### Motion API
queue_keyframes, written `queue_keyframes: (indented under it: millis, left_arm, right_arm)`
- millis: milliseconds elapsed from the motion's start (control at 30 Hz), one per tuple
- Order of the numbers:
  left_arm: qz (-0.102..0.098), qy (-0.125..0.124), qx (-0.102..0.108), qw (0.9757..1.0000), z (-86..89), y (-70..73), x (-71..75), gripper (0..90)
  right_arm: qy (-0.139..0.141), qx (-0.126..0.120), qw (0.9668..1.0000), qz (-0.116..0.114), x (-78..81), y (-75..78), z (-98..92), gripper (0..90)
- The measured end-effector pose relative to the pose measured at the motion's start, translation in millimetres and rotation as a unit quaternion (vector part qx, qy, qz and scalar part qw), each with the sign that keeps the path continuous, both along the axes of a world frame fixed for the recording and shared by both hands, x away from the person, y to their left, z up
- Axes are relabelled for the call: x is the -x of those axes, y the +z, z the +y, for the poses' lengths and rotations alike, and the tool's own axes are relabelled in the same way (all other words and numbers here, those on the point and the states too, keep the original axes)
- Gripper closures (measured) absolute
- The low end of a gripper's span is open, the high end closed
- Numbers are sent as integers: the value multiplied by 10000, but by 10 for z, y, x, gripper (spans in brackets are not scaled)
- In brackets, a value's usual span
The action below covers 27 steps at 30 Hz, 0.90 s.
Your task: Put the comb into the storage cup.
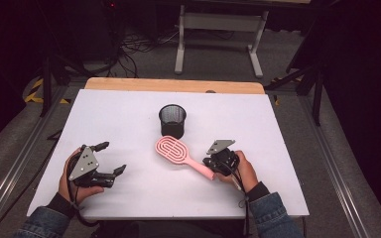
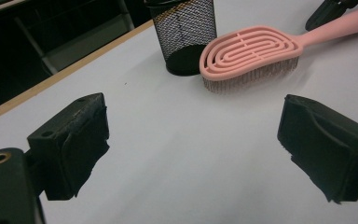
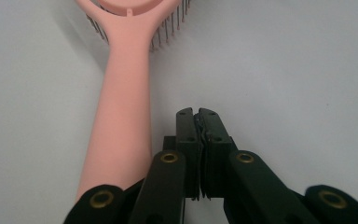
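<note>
A pink hairbrush [image 1: 173, 150] lies bristles-down near the middle of the white table [image 1: 124, 111], its handle pointing to the near right. My right gripper [image 1: 211, 162] is shut with nothing between its jaws. In the right gripper view these jaws [image 3: 196, 114] rest just right of the brush handle [image 3: 121, 107], beside it and not around it. At the near left my left gripper [image 1: 111, 157] is open and holds nothing. Its view shows the brush head [image 2: 249, 53] ahead, well beyond the fingertips' midpoint [image 2: 191, 144].
A black mesh cup [image 1: 172, 120] stands upright just behind the brush head, also seen in the left gripper view [image 2: 184, 32]. The table's far edge is a wooden strip [image 1: 173, 85]. A white desk frame [image 1: 218, 29] and cables lie on the floor beyond.
</note>
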<state>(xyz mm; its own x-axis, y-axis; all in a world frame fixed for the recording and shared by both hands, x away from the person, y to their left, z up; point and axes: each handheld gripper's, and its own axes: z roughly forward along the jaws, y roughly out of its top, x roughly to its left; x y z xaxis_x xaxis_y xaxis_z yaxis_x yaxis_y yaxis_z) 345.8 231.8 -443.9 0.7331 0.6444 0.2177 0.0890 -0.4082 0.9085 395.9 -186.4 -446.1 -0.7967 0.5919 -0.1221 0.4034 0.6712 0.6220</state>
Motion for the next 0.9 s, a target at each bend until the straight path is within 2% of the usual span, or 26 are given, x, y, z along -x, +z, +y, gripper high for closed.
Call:
queue_keyframes:
  millis: [633,900]
  left_arm:
    - [24,-40,-26,10000,-2,0,0,99]
    - [28,-43,-66,10000,-6,-2,-3,99]
  right_arm:
    - [-174,-95,9997,-129,64,66,-185,850]
    - [-285,-105,9993,-195,44,78,-219,745]
